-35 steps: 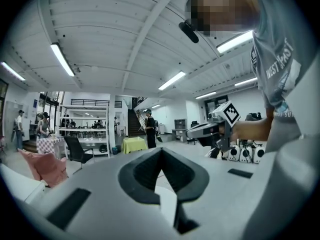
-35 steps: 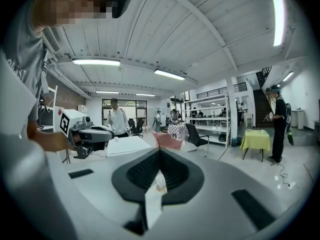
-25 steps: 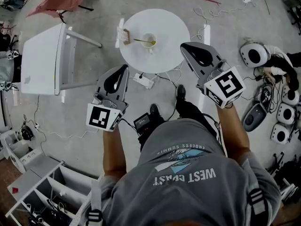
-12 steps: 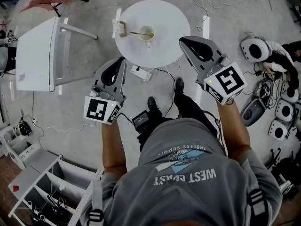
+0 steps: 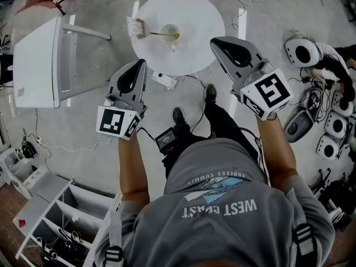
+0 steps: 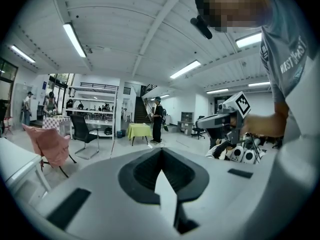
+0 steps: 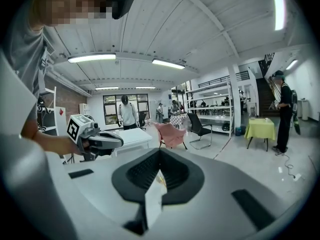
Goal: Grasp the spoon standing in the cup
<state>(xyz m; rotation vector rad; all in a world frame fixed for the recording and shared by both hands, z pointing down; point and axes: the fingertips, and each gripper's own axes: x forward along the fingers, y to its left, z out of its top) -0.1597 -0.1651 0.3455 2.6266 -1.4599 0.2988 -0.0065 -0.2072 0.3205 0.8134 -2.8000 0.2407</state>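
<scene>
At the approach stage, I held my left gripper point(image 5: 137, 65) and right gripper point(image 5: 217, 42) clenched empty, well short of the spoon point(image 5: 161, 34) in the cup point(image 5: 170, 35); next I needed open jaws and a reach.

One round table point(image 5: 196, 43) at twelve o'clock — one cup point(image 5: 168, 30), one spoon point(image 5: 158, 34) on it. One rectangular table point(image 5: 33, 65) at ten. Two grippers — left gripper point(image 5: 138, 64), right gripper point(image 5: 214, 41).
</scene>
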